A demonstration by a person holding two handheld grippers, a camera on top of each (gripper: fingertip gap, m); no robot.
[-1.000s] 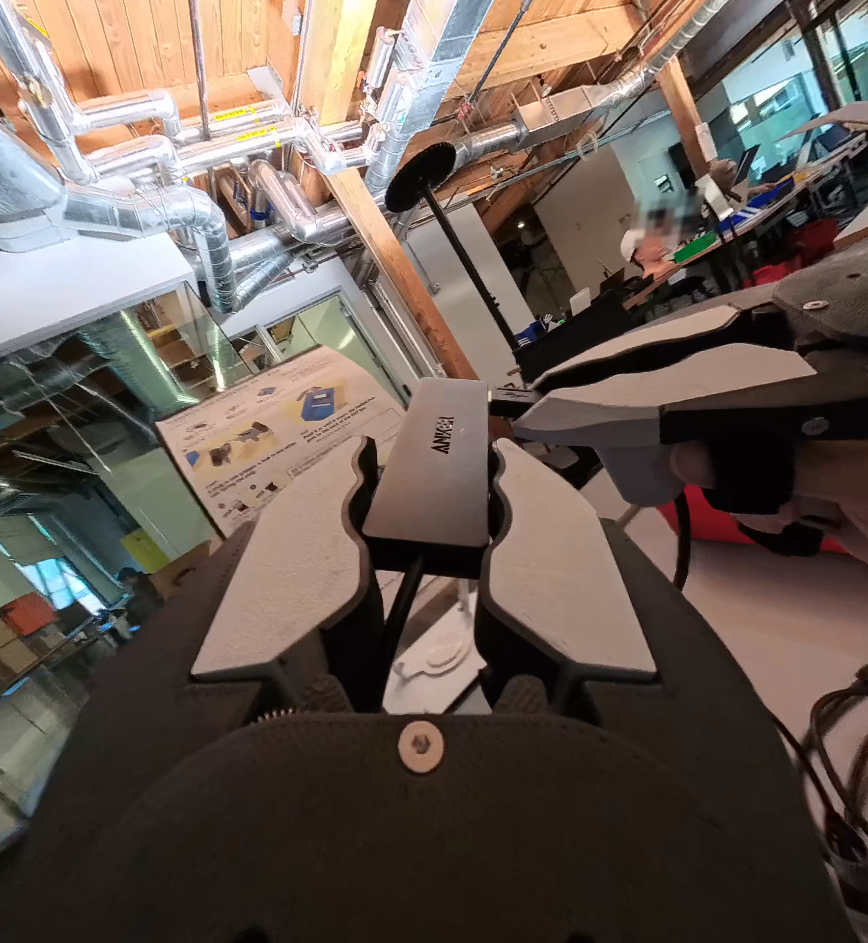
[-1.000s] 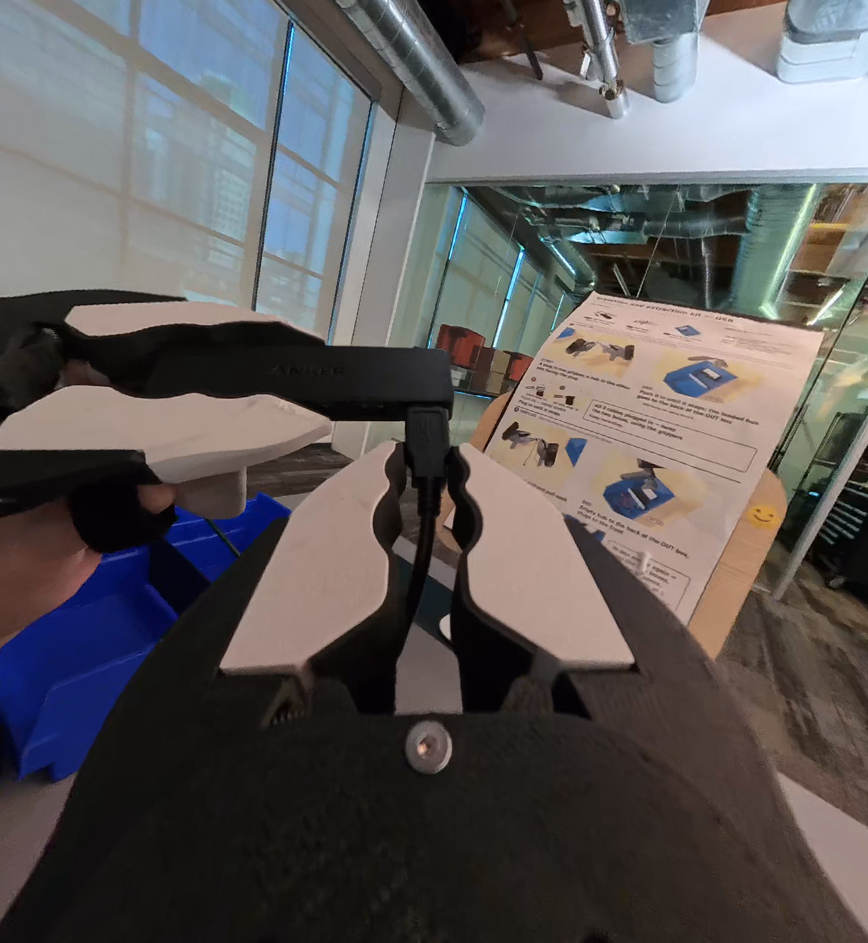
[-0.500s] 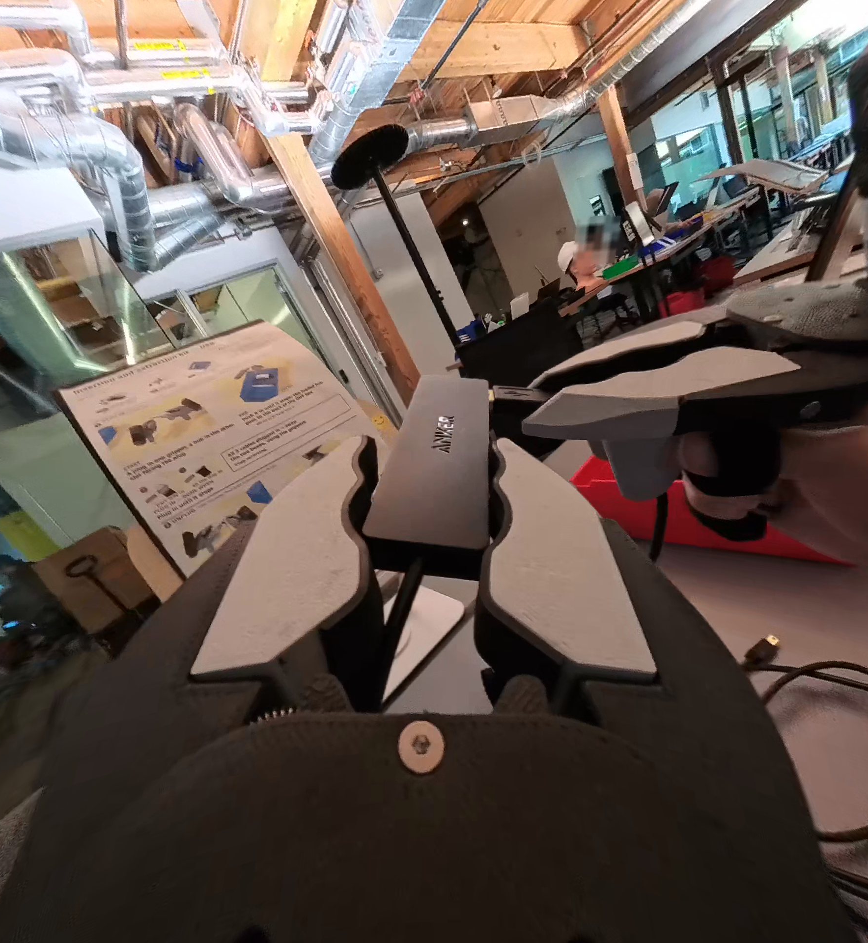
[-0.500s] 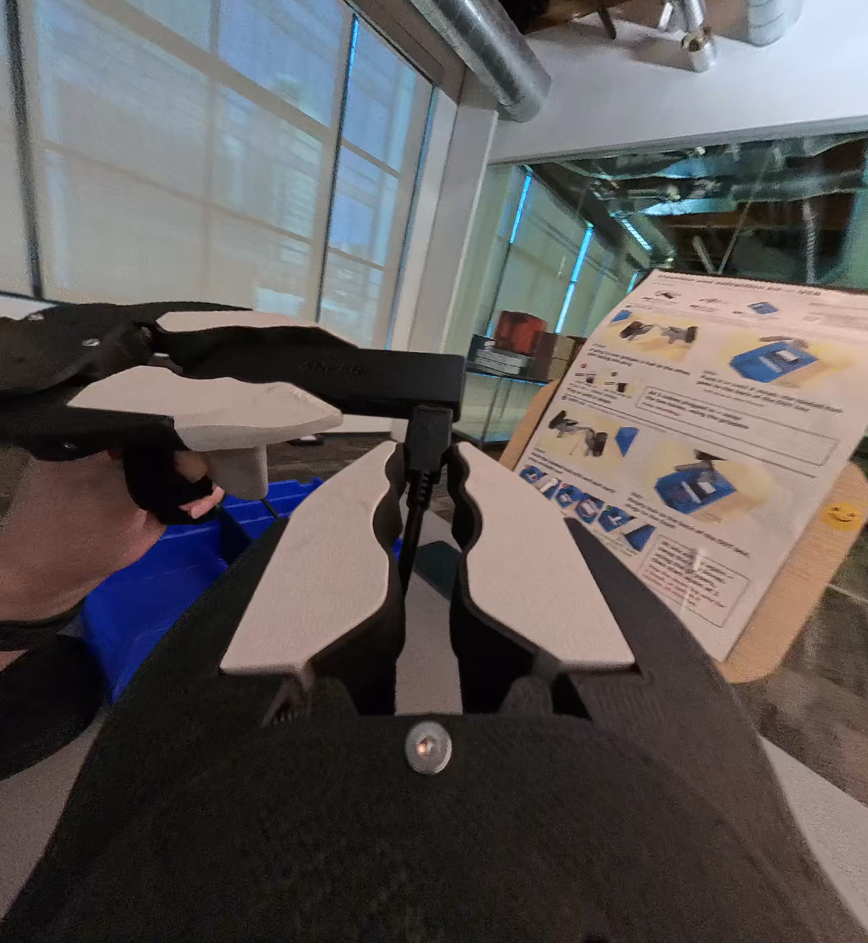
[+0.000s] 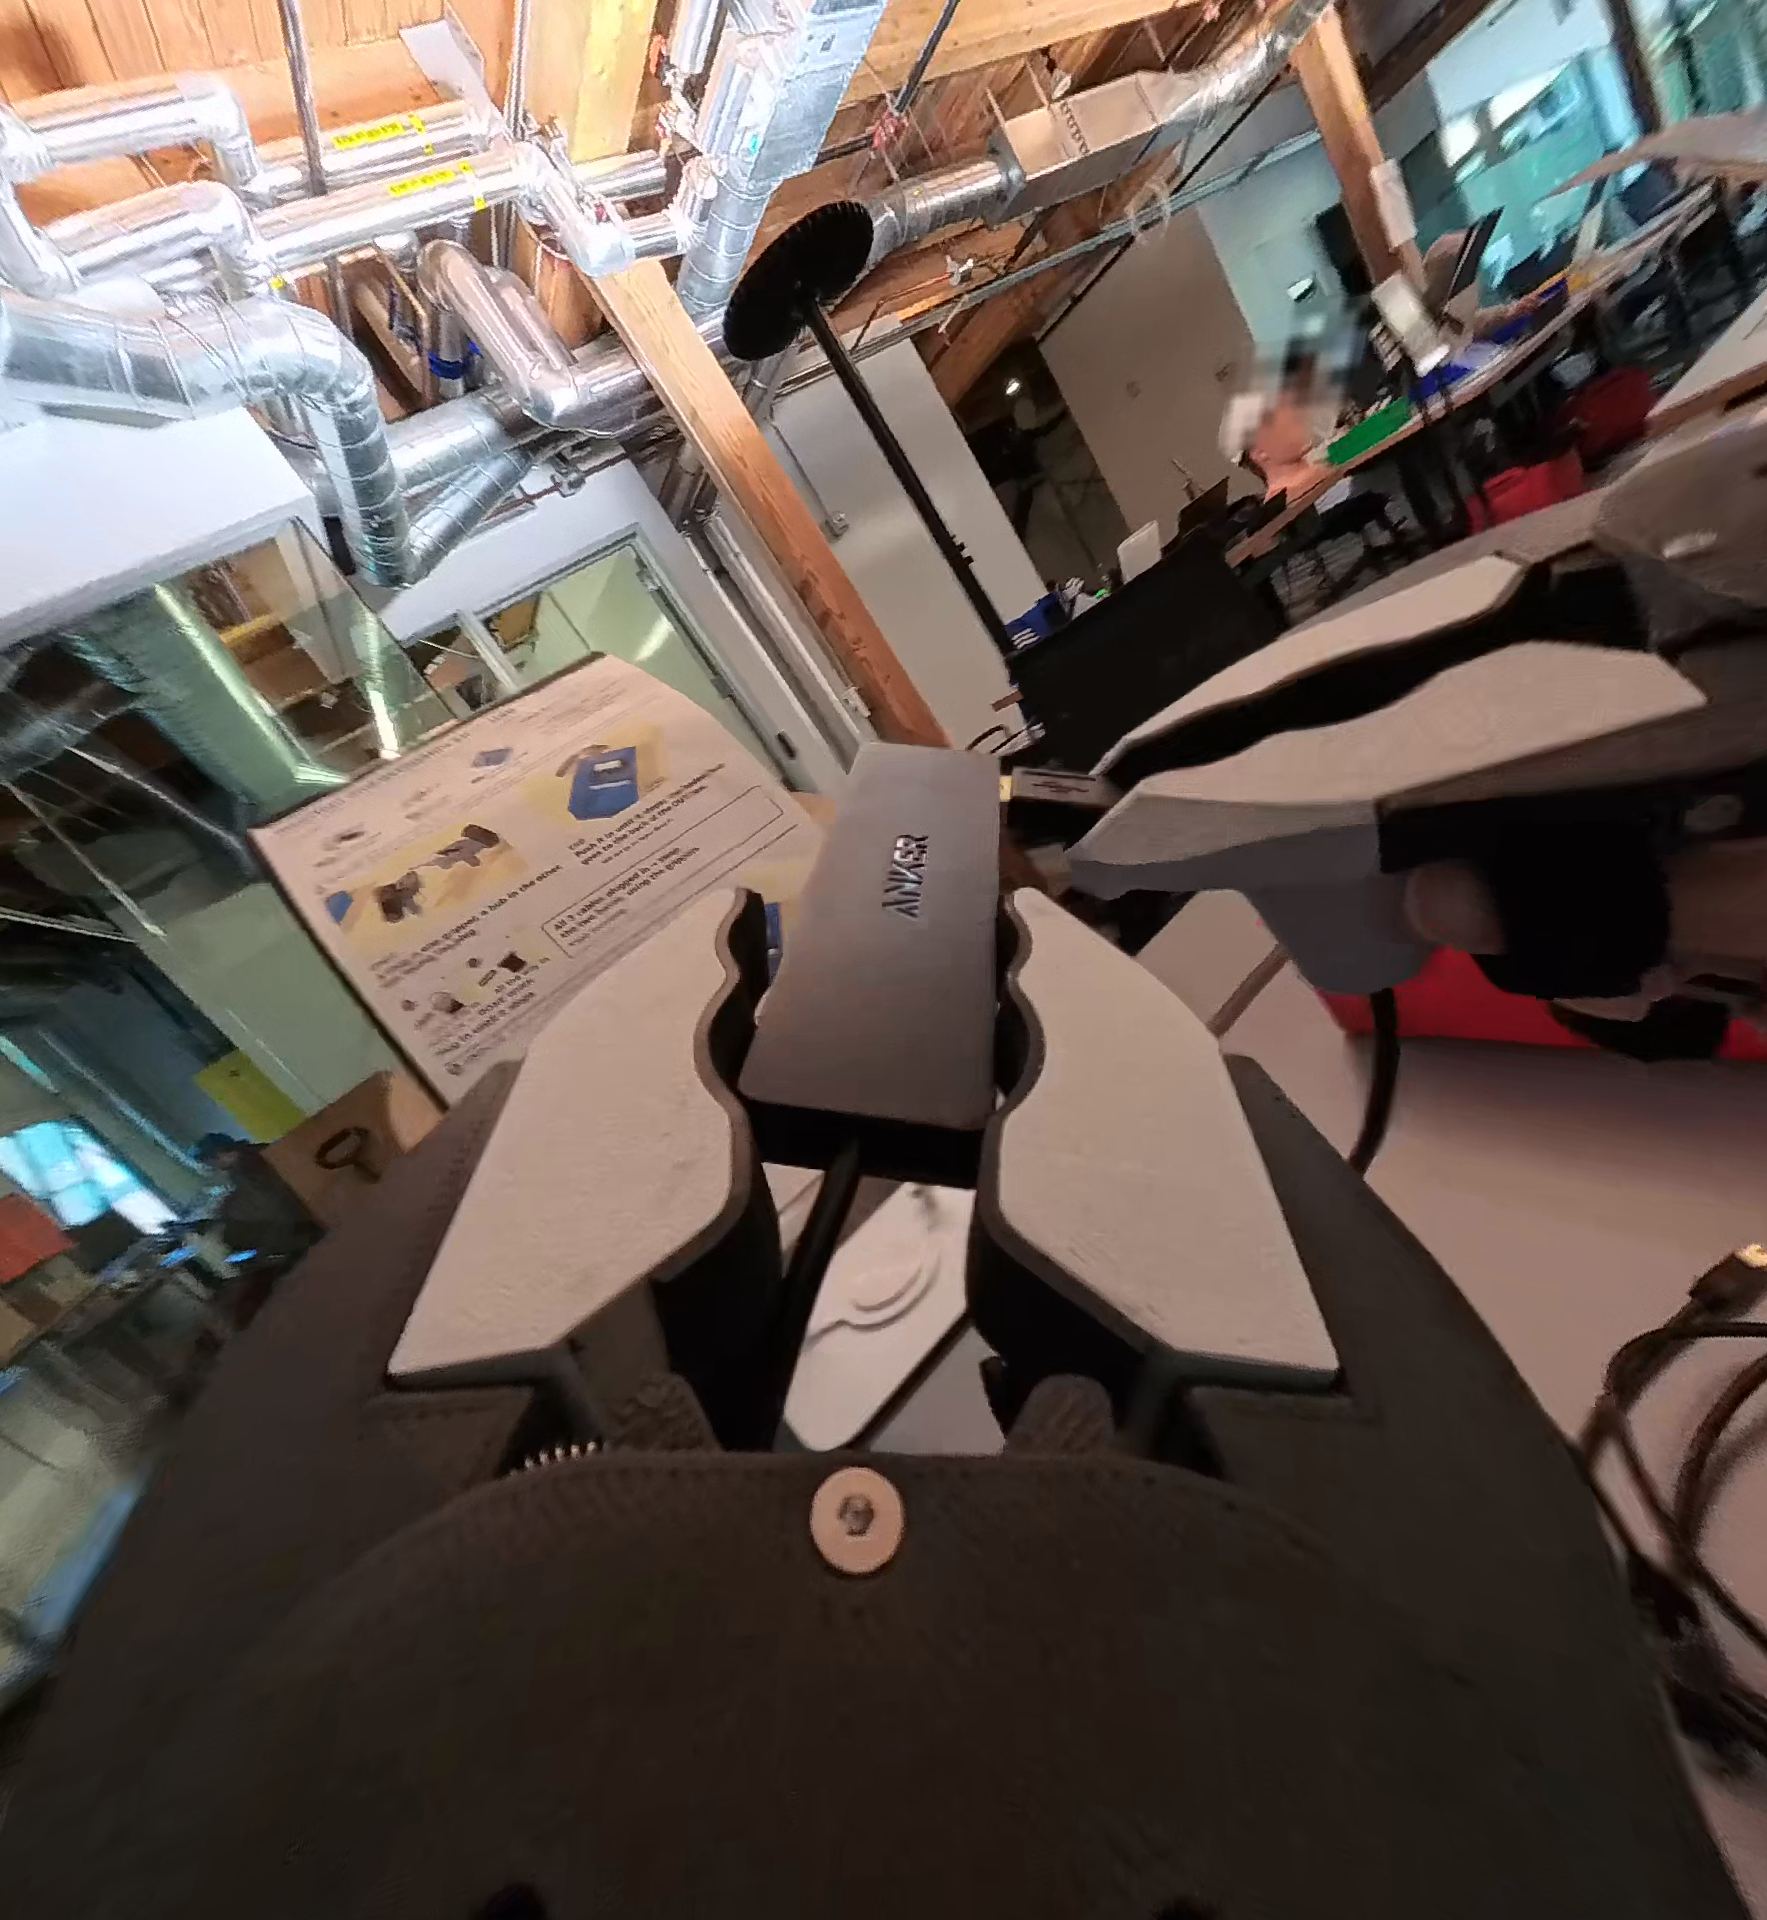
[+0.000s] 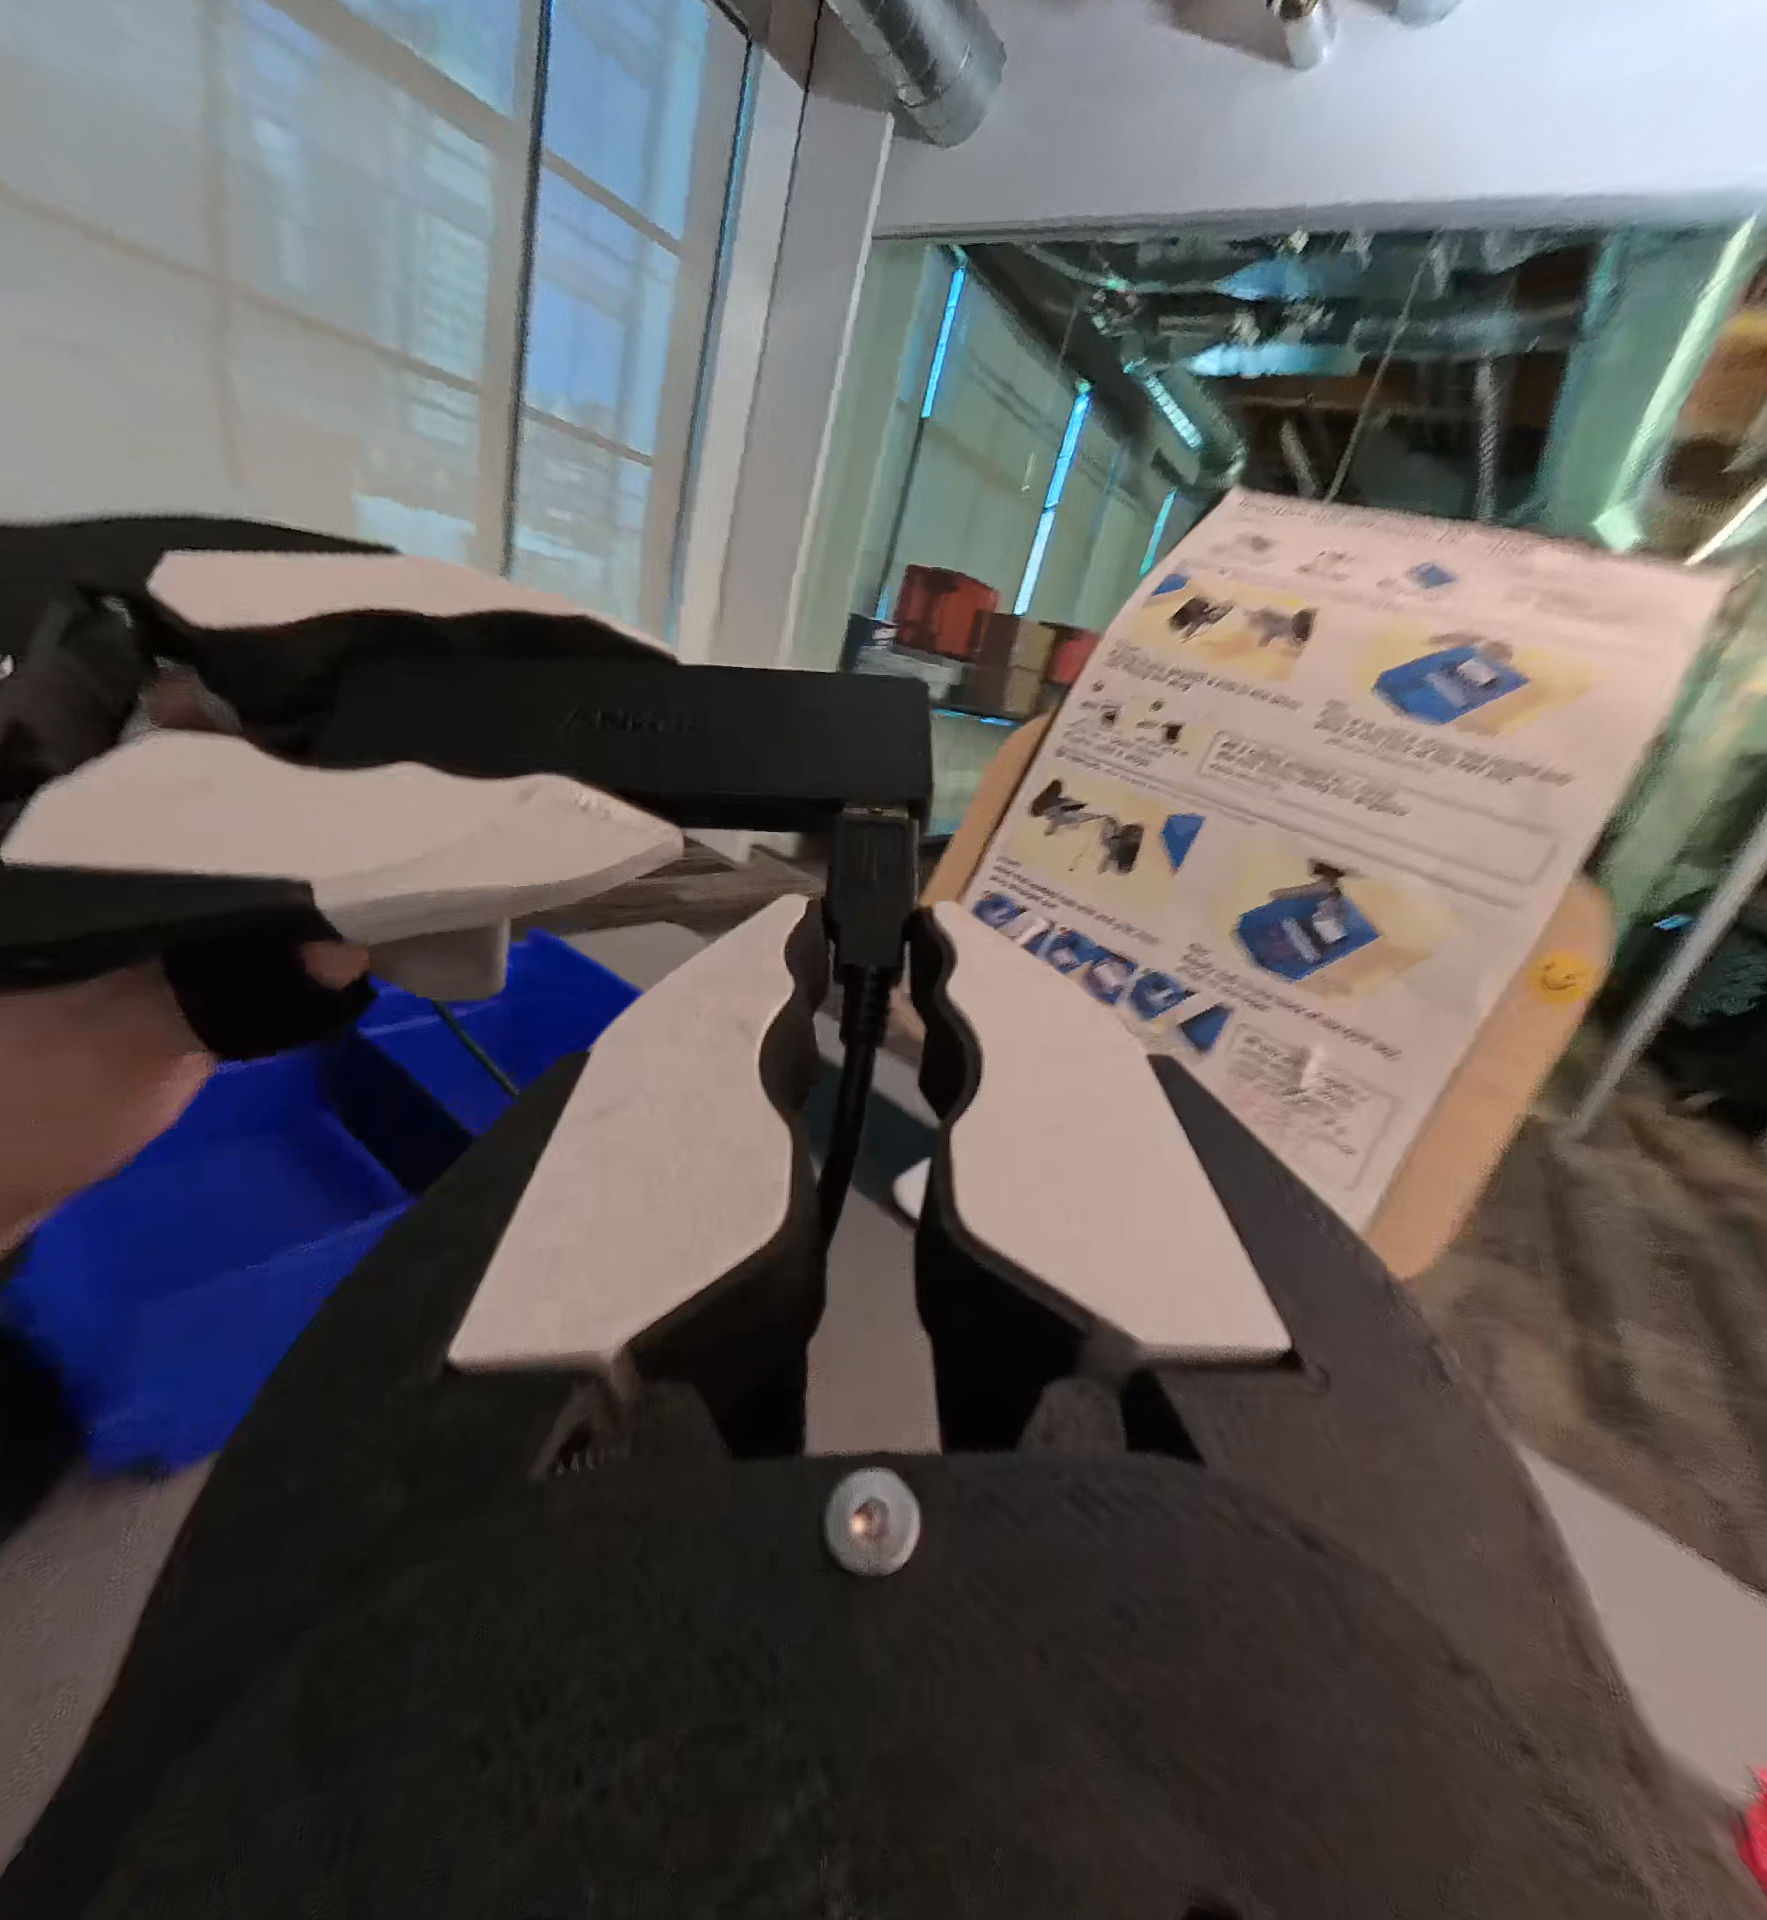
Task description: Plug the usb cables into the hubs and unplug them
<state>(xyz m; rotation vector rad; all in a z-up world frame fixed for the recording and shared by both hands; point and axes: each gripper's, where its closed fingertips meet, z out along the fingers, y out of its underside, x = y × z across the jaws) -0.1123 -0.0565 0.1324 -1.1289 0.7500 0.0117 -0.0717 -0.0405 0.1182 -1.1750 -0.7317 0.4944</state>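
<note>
My left gripper (image 5: 879, 920) is shut on a flat black USB hub (image 5: 894, 935) and holds it in the air, pointing away from me. The hub's own cable hangs down between the fingers. My right gripper (image 6: 866, 927) is shut on the black plug (image 6: 866, 883) of a USB cable, at a port on the hub's side (image 6: 650, 738) near its far end. A thin strip of the plug's metal tip shows at the port. In the left wrist view the right gripper (image 5: 1092, 821) comes in from the right with the plug (image 5: 1050, 790). In the right wrist view the left gripper (image 6: 661, 743) reaches in from the left.
An instruction sheet on a board (image 5: 546, 862) stands behind the hub, also in the right wrist view (image 6: 1326, 831). A blue bin (image 6: 235, 1195) sits low left, a red bin (image 5: 1481, 1029) to the right. Loose black cables (image 5: 1710, 1455) with a free plug (image 5: 1736, 1283) lie on the grey table.
Both grippers have swung together with hub and plug, and the views have tilted and blurred. A strip of the plug's metal now shows at the port in the right wrist view.
</note>
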